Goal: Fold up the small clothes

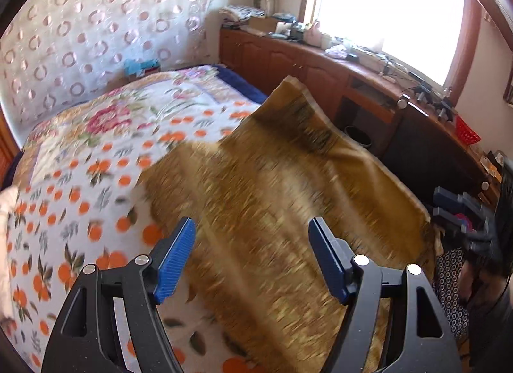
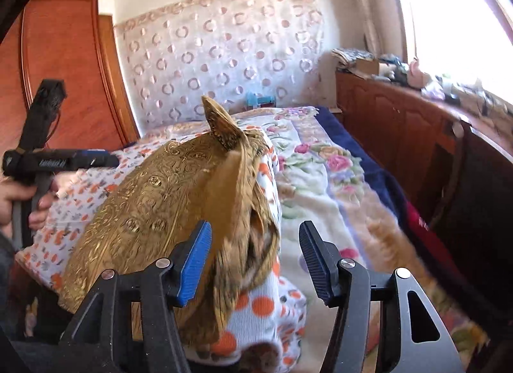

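A golden-brown patterned cloth [image 1: 282,187] lies on the bed, motion-blurred, its far edge lifted in the air. In the right wrist view the same cloth [image 2: 150,206] is heaped with one corner sticking up. My left gripper [image 1: 251,254] is open and empty just above the cloth's near part. My right gripper [image 2: 255,259] is open and empty, its left pad [image 2: 195,264] beside the cloth's folded edge. The left gripper also shows at the left of the right wrist view [image 2: 57,159], held in a hand.
The bed has an orange-print white sheet [image 1: 73,187] and a floral blanket [image 2: 320,164]. A wooden cabinet [image 1: 320,65] with clutter runs along the window side. A wooden wardrobe [image 2: 64,62] stands at the left. A patterned curtain [image 1: 96,29] hangs behind the bed.
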The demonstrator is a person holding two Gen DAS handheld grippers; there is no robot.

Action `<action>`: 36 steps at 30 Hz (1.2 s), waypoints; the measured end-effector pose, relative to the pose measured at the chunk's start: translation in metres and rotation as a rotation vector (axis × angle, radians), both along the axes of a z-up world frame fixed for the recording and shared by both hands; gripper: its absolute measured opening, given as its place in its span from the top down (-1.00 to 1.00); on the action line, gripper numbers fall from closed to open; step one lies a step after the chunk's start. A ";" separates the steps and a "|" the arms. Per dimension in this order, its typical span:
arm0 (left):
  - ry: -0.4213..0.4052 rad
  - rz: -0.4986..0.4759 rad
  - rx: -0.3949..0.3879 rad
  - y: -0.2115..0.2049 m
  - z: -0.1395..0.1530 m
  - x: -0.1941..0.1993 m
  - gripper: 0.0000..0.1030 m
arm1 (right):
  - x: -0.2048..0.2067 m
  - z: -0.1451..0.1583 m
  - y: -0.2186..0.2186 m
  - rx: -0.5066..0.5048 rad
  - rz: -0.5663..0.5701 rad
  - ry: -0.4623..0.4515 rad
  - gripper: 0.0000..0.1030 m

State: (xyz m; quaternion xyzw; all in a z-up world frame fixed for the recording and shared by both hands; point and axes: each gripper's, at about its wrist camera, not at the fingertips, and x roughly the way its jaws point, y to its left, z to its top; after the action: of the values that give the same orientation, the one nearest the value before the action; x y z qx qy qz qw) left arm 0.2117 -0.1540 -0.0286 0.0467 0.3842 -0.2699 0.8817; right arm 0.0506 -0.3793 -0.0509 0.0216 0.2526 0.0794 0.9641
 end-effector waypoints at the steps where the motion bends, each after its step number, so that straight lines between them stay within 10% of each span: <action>1: 0.009 0.010 -0.003 0.006 -0.006 0.000 -0.43 | 0.008 0.005 0.005 -0.017 0.020 -0.006 -0.15; 12: 0.074 0.086 -0.012 0.037 -0.049 0.004 -0.43 | 0.131 -0.003 0.001 -0.156 -0.035 0.188 -0.15; 22: 0.088 0.062 -0.092 0.041 -0.047 -0.037 -0.43 | 0.088 0.000 -0.029 0.047 0.080 0.183 -0.15; 36: 0.239 -0.044 -0.160 0.013 -0.069 -0.090 -0.26 | 0.073 -0.021 -0.010 -0.025 0.091 0.205 -0.15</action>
State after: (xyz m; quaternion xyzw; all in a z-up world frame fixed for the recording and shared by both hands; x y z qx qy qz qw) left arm 0.1220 -0.1413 -0.0978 -0.0478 0.4628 -0.3224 0.8244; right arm 0.1240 -0.3898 -0.0715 0.0059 0.3517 0.1172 0.9287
